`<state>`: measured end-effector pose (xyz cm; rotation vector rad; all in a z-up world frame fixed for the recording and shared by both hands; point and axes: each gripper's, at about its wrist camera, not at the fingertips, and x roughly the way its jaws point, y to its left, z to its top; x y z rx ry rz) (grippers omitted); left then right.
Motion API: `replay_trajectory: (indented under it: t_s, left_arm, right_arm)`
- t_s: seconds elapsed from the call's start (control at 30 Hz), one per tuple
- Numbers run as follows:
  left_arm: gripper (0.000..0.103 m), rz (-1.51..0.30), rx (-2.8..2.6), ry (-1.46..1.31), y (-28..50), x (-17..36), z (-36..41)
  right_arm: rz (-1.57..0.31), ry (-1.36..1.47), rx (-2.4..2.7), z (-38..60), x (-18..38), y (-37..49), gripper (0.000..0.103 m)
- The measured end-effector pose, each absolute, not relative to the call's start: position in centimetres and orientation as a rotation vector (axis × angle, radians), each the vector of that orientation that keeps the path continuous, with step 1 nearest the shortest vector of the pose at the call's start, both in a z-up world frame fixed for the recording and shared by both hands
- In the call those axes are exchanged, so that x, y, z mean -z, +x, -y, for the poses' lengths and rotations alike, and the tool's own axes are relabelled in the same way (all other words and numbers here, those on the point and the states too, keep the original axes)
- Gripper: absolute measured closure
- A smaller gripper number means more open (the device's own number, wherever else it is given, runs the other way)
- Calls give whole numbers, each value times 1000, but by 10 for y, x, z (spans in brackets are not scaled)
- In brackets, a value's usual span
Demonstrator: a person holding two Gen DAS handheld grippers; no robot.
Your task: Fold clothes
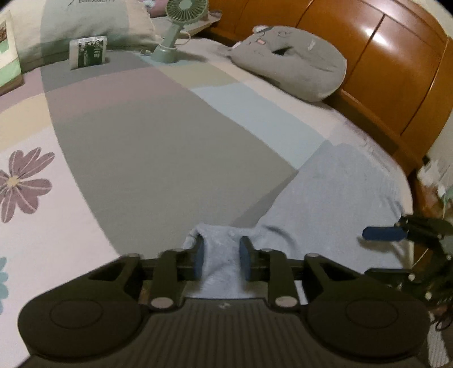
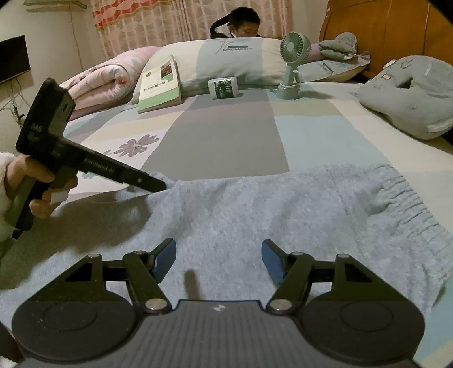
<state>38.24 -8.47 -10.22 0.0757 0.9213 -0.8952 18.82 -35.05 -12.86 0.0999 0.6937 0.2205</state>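
Fleecy garment [image 1: 222, 254] pinched in left gripper [image 1: 221, 256] — angled downward.

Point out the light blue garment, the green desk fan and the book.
light blue garment [image 2: 254, 203]: right wrist view, on its flat middle.
green desk fan [image 2: 295, 46]: right wrist view, on the round grille.
book [image 2: 160, 85]: right wrist view, on the front cover.

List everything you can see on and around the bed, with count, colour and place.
garment: one, light blue fleece, near bed edge
bedsheet: one, pastel patchwork
fan: one, green, by the pillows
book: one, green-white, leaning on pillow
small pack: one, green-white, mid bed
plush cushion: one, grey, by headboard
rolled quilt: one, pink, far left
headboard: one, orange wood
person: one, behind pillows
left gripper: shut on garment corner
right gripper: open above garment
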Motion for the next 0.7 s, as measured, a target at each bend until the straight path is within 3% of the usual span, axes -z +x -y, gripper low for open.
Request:
replay_trajectory:
  t_s: [0.17, 0.4, 0.5, 0.7]
  left_arm:
    - [97, -833, 867, 57, 380, 84, 71]
    - [96, -914, 834, -90, 402, 99, 56]
    - [103, -893, 734, -71, 409, 100, 44]
    - [103, -809, 753, -90, 394, 58, 20]
  right_arm:
    - [-687, 123, -203, 358, 131, 188, 29]
    - [-701, 131, -166, 362, 134, 184, 29]
    - [-706, 148, -147, 367, 136, 185, 28]
    - [-705, 159, -142, 368, 136, 186, 28]
